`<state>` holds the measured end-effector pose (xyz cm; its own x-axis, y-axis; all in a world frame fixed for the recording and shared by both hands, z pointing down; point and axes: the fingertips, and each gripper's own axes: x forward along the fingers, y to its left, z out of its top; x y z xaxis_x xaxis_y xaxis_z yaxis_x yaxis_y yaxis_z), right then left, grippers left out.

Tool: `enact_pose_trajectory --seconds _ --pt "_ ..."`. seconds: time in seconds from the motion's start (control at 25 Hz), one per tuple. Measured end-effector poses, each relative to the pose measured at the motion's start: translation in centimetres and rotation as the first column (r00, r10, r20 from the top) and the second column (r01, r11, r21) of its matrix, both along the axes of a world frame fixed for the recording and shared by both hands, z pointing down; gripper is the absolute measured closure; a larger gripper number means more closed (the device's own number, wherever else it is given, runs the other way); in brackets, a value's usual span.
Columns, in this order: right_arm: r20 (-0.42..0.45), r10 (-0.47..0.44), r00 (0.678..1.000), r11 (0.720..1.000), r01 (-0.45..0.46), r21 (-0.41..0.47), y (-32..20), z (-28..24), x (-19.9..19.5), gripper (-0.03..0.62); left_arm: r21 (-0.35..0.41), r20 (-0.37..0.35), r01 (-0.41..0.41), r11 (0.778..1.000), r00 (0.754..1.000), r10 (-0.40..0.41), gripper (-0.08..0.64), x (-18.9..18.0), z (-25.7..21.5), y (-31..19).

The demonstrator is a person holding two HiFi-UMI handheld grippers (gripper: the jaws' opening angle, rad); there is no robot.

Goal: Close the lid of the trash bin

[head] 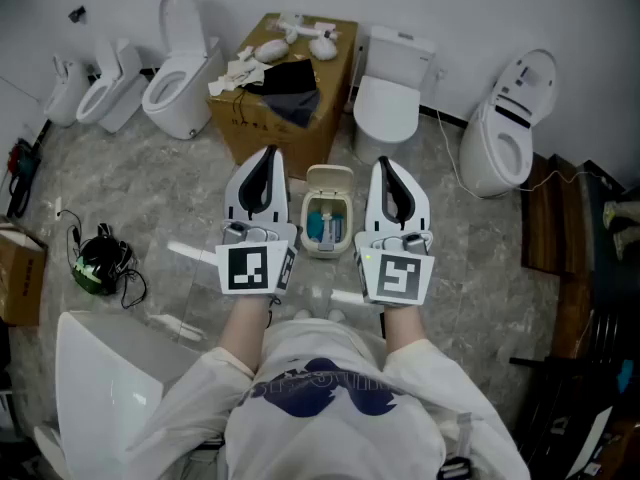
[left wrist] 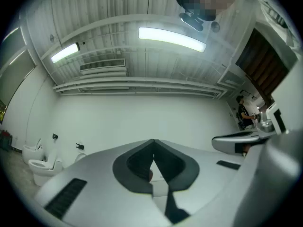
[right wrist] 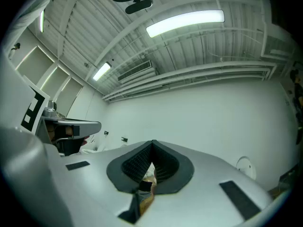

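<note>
The left gripper has its fingers closed tip to tip. Only a thin wedge of gap shows below the tips, and nothing is between them. It touches nothing and hangs in the air at 9 o'clock from the trash bin, with its tips angled up toward the ceiling. Its shell is smooth, pale grey plastic, and its pads are dark and matte.

The trash bin stands on the floor between the two grippers and is touched by neither. It is a small cream box with rounded corners. Its lid is raised at the far edge, leaving the mouth open, and something blue-green shows inside.

The right gripper, at 3 o'clock from the bin, also has its fingers pressed shut with nothing in them. Their inner faces are dark and finely ribbed.

The floor is grey and veined like marble. At 12 o'clock from the bin stands a brown cardboard box with pale and dark soft things piled on top. Glossy white toilets stand at 10 o'clock, 1 o'clock and 2 o'clock.
</note>
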<state>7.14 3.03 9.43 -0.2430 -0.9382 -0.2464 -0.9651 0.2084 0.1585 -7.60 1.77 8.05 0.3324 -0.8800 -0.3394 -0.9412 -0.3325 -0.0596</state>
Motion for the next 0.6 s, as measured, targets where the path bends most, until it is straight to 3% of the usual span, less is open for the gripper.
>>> enact_pose_trajectory --seconds 0.6 --pt "-0.004 -0.012 1.0 1.0 0.012 -0.021 0.43 0.62 -0.03 0.588 -0.011 -0.001 0.009 1.0 1.0 -0.009 0.56 -0.55 0.36 0.34"
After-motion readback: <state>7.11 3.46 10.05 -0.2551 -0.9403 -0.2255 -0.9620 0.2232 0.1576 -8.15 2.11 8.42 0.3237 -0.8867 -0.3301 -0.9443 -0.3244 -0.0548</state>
